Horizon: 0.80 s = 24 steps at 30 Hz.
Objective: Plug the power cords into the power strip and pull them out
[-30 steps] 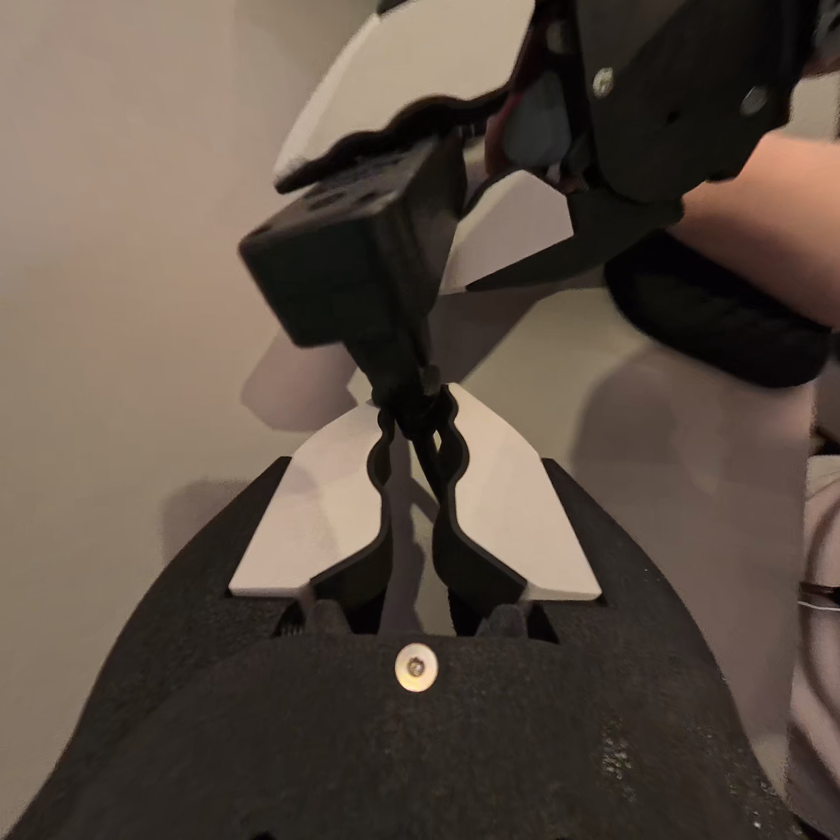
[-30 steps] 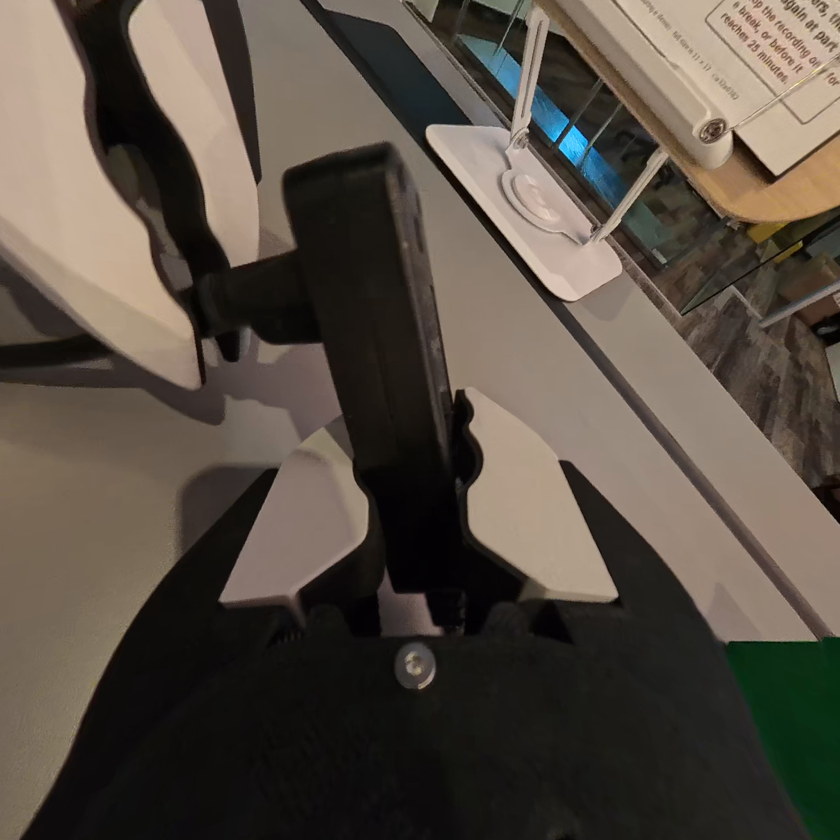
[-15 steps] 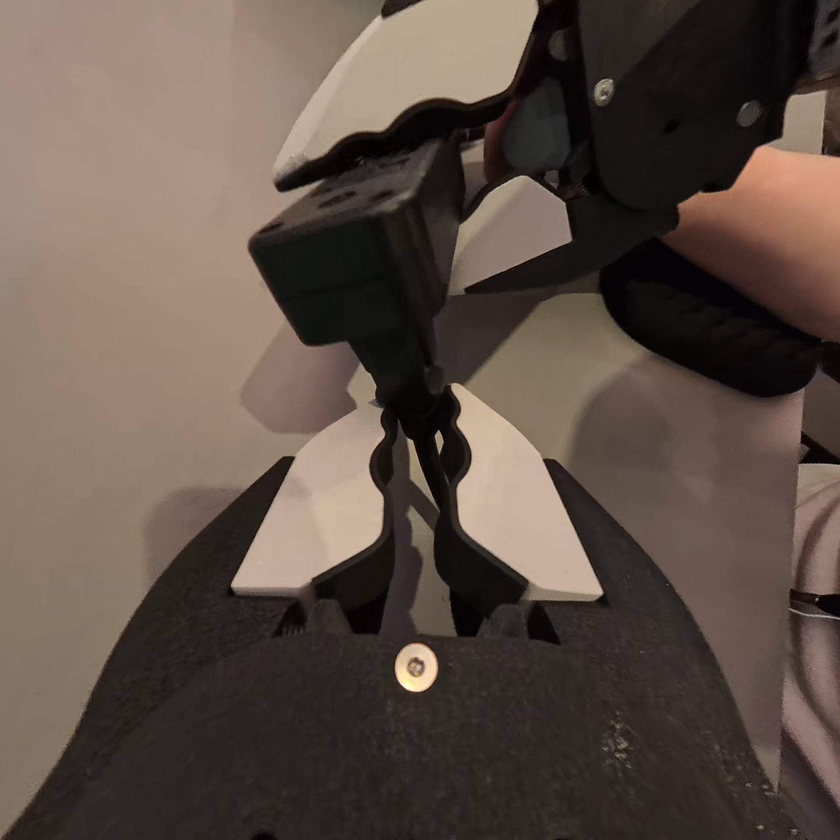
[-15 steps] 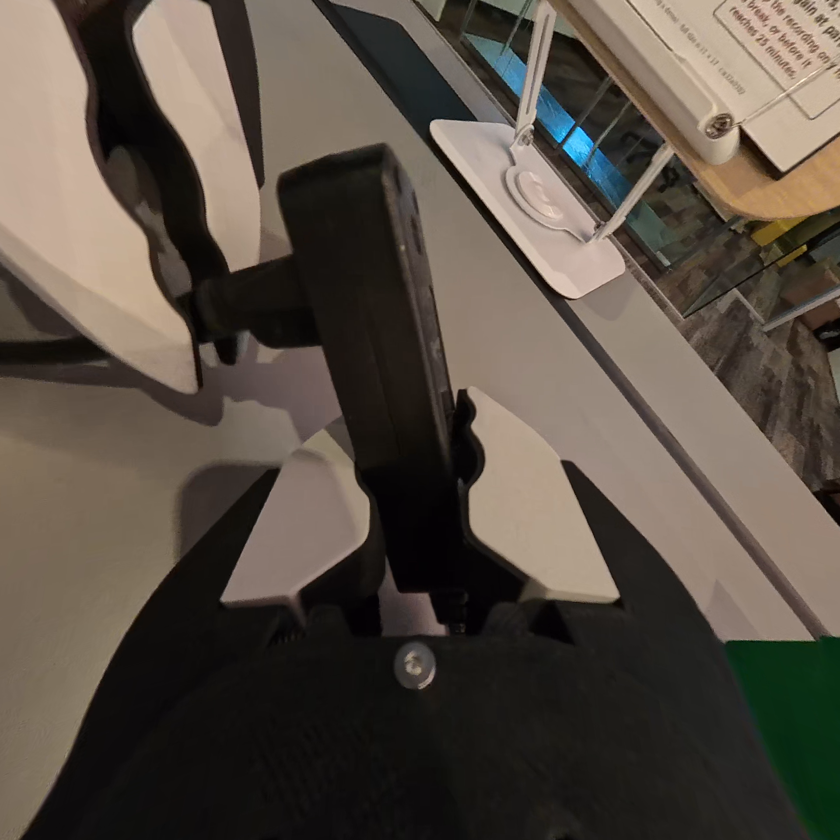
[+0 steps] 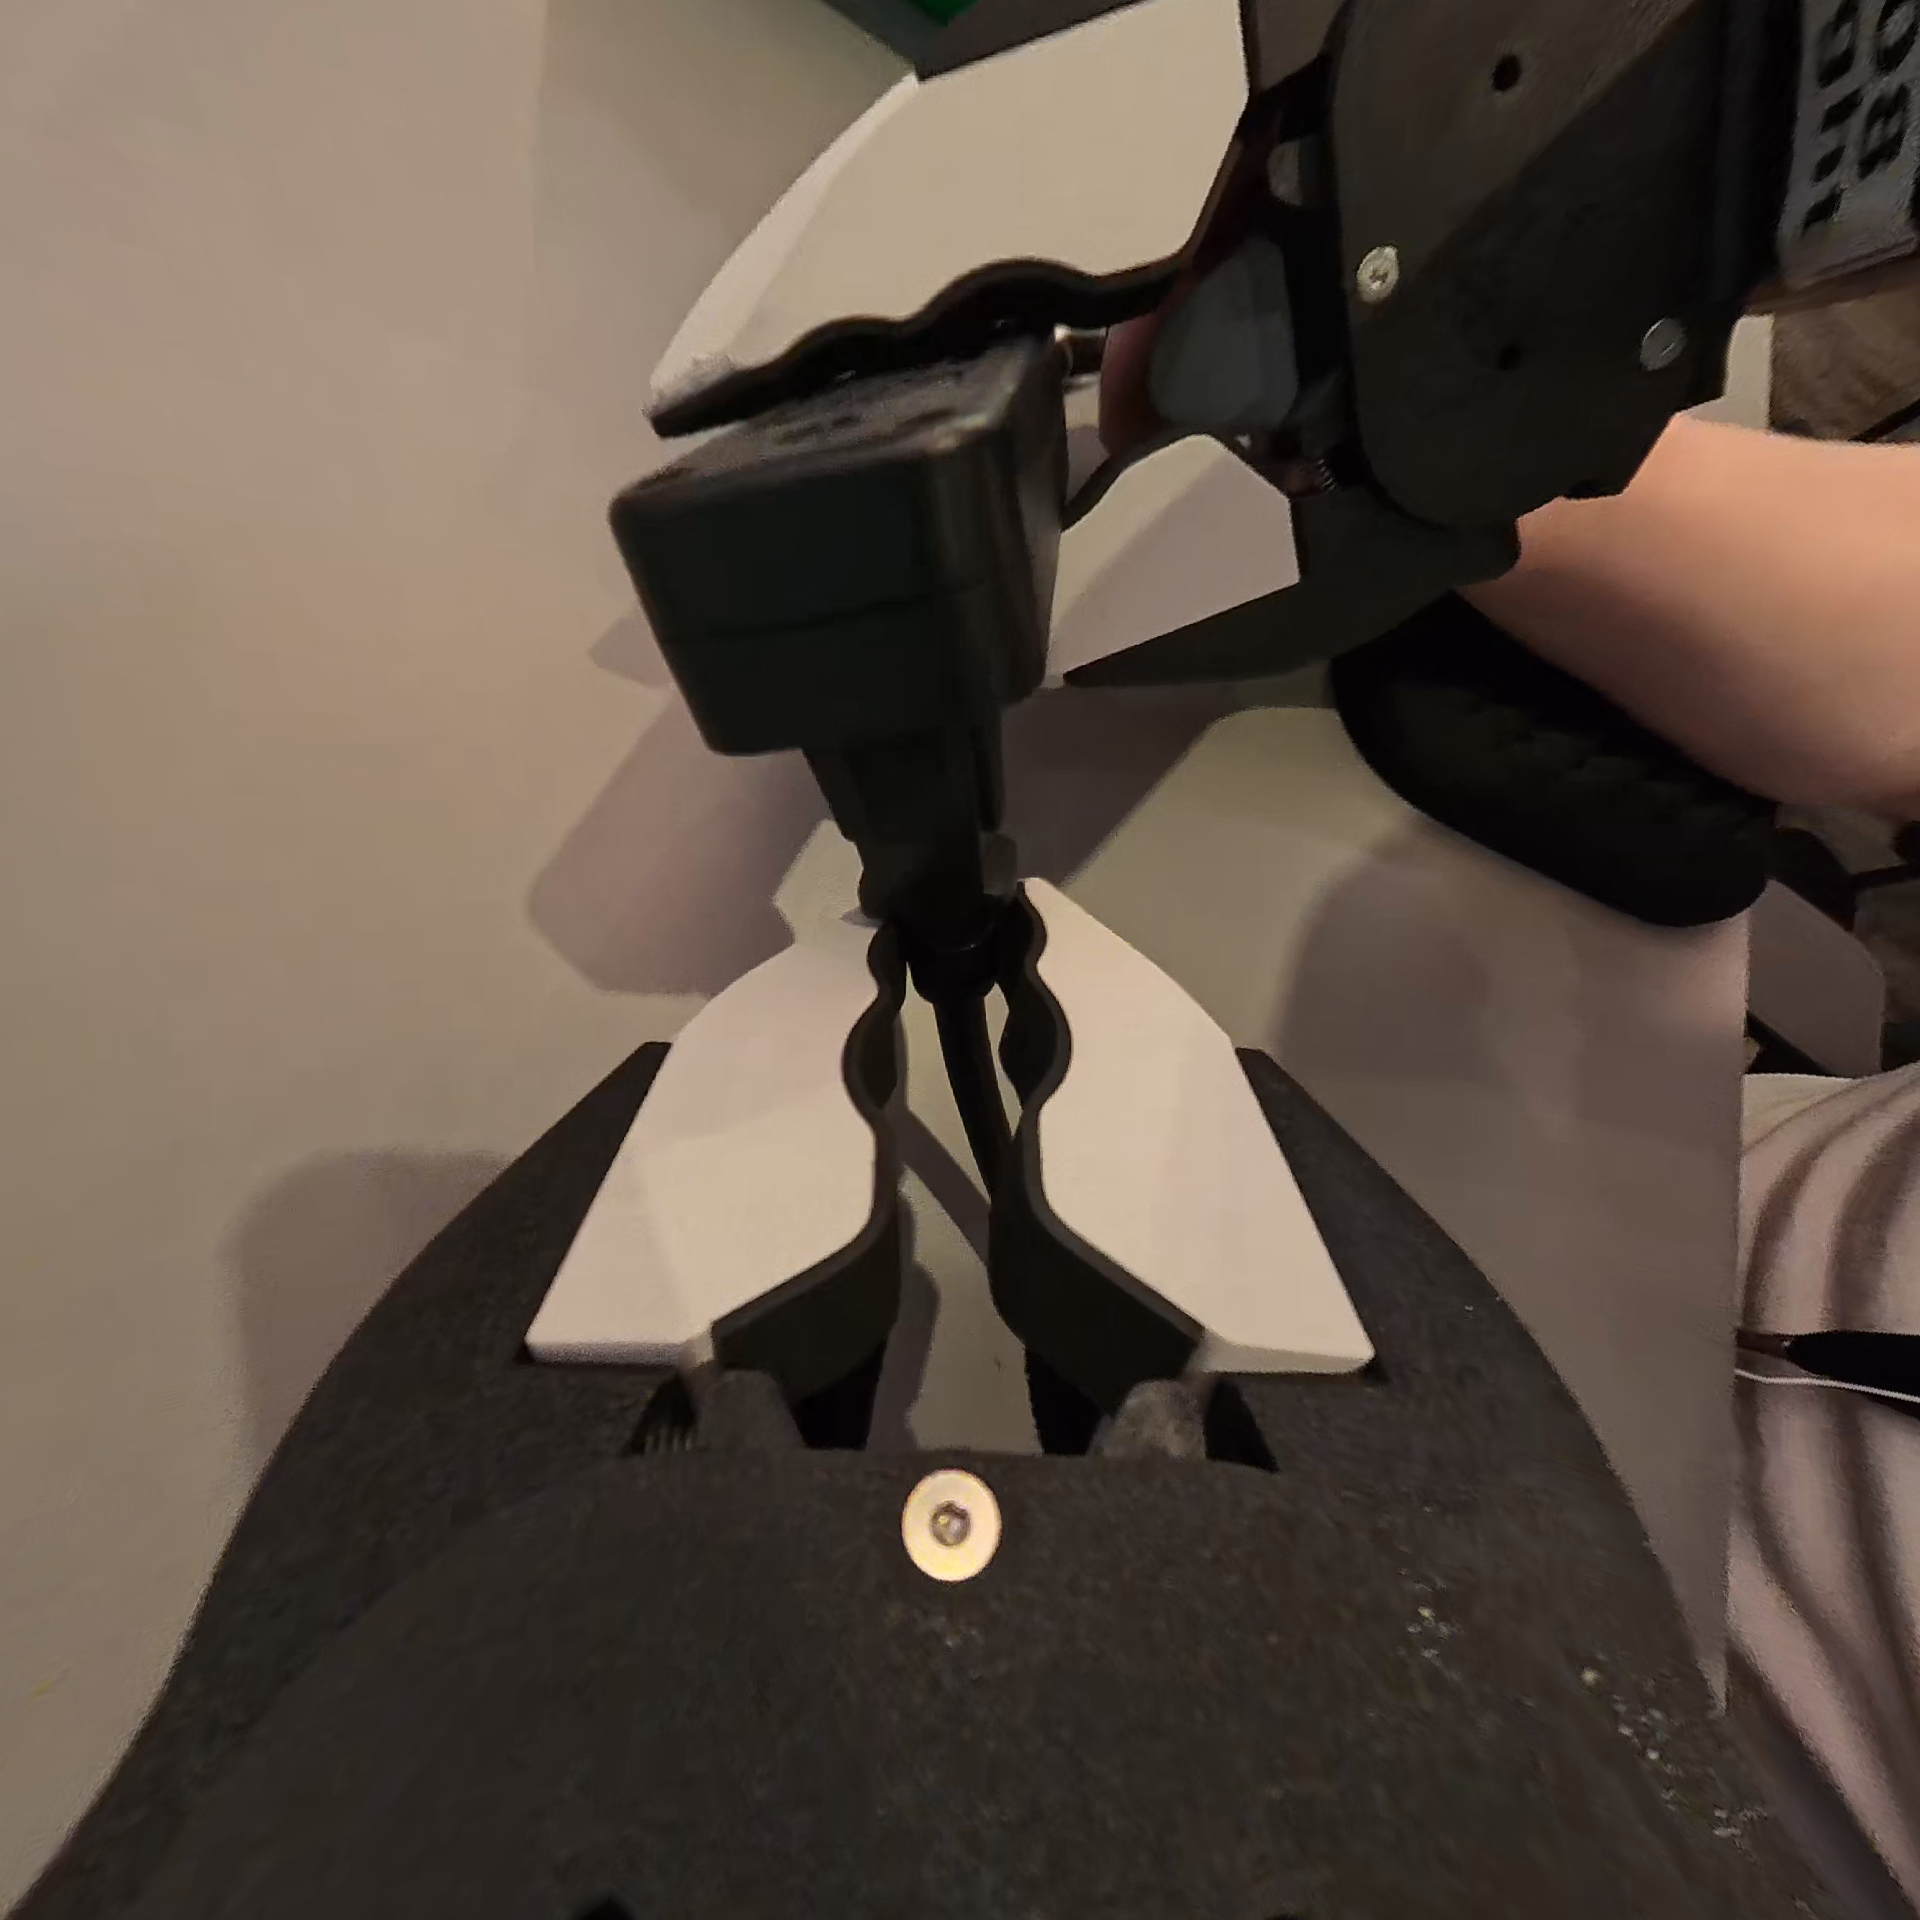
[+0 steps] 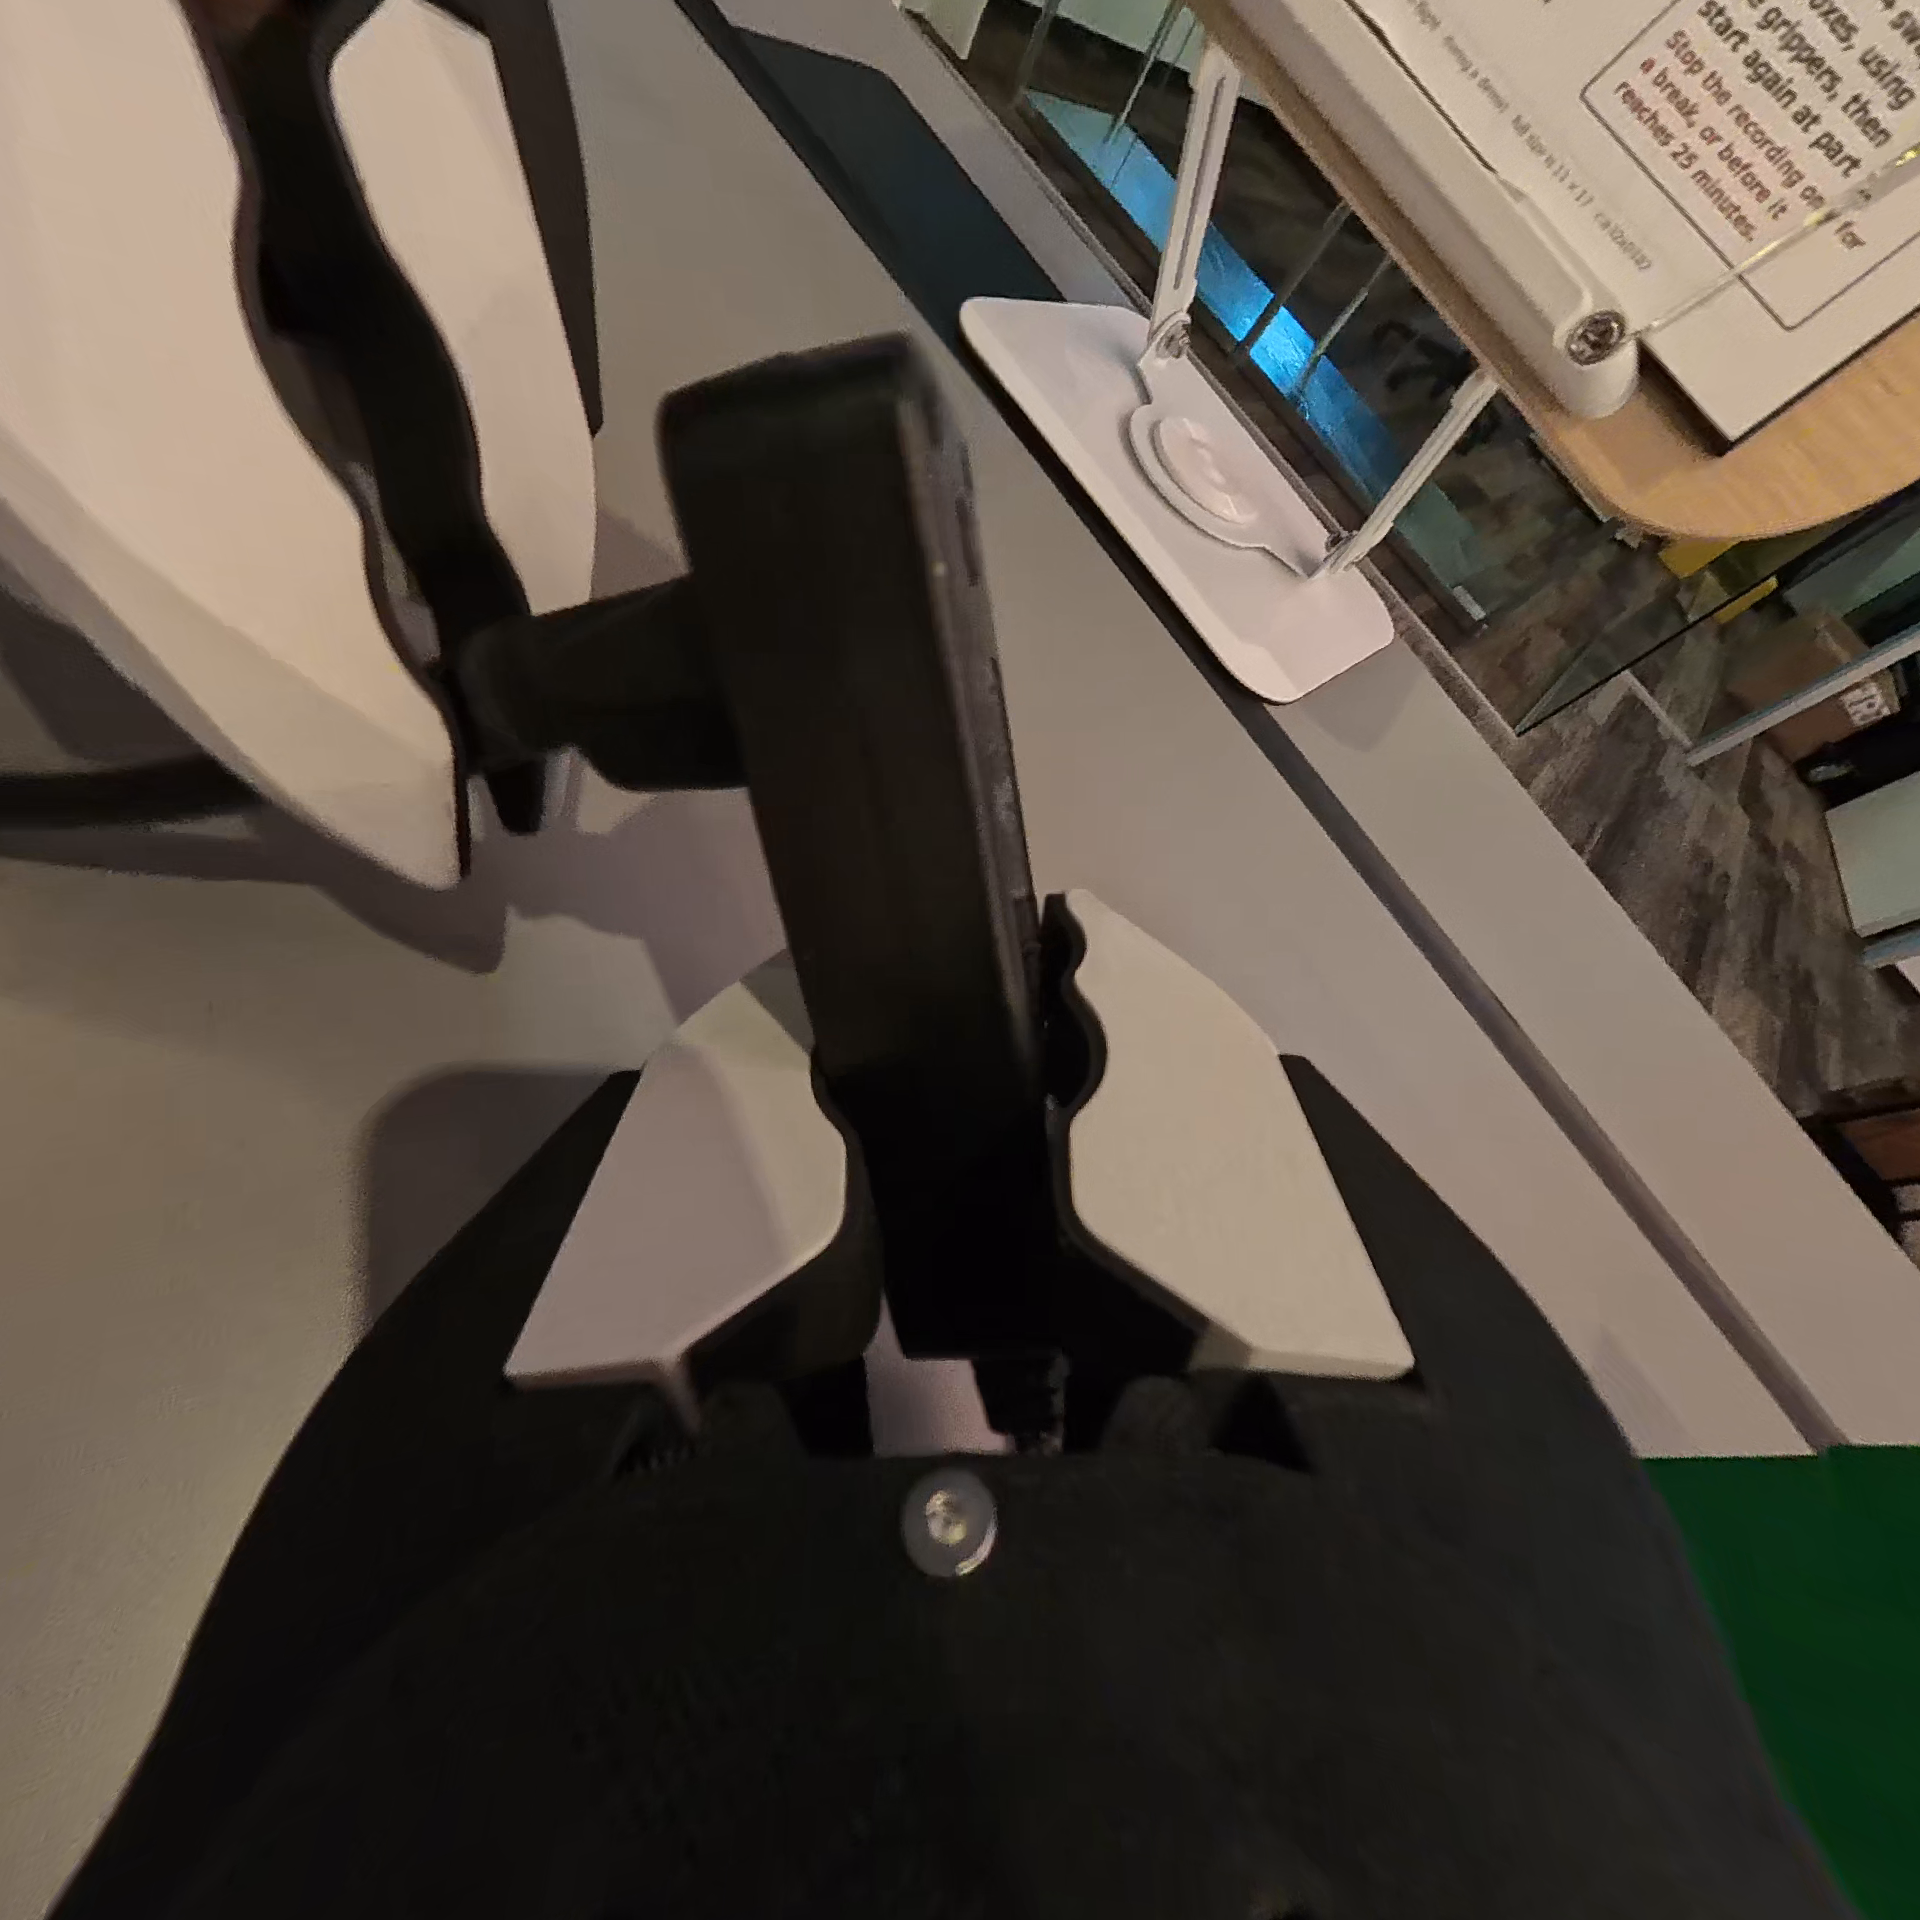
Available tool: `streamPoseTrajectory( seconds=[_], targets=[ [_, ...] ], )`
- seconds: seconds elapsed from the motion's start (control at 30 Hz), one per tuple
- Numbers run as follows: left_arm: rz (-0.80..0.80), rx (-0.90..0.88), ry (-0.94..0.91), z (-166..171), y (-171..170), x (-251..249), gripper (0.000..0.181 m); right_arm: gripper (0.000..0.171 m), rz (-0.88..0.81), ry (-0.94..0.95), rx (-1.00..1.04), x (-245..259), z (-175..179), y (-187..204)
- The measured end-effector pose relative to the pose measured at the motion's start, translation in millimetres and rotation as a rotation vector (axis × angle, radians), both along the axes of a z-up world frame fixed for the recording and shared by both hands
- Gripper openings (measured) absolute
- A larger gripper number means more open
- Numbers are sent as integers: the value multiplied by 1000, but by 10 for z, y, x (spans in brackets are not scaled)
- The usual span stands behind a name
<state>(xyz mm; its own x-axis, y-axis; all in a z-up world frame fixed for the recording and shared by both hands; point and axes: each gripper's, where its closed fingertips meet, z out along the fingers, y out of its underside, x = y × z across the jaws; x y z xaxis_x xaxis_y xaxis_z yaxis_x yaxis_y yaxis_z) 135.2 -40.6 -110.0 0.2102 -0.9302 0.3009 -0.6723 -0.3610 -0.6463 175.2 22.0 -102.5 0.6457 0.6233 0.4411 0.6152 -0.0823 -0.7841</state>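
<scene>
power strip [image 6: 883, 831] clamped in right hand-held gripper [image 6: 956, 1049], plug [image 5: 925, 831] inserted.

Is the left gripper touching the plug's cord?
Touching. In the left wrist view, the left gripper has its fingertips pinched on the black cord just below the plug, no gap visible.

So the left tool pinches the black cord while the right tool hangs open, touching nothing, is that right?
Not quite. The left tool does pinch the black cord, but the right tool is not open: the right wrist view shows it clamped shut on the black power strip.
</scene>
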Motion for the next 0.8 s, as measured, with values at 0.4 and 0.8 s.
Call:
streamPoseTrajectory(
  seconds=[0.4, 0.8],
  targets=[
    [-22, -118, -142, 174, -37, -3, 28, 32, 20, -7, 4, 6, -8, -25],
    [132, -136, -303, 391, 224, 33, 44, 32, -32, 0, 33, 80, 54, 31]
  ],
)
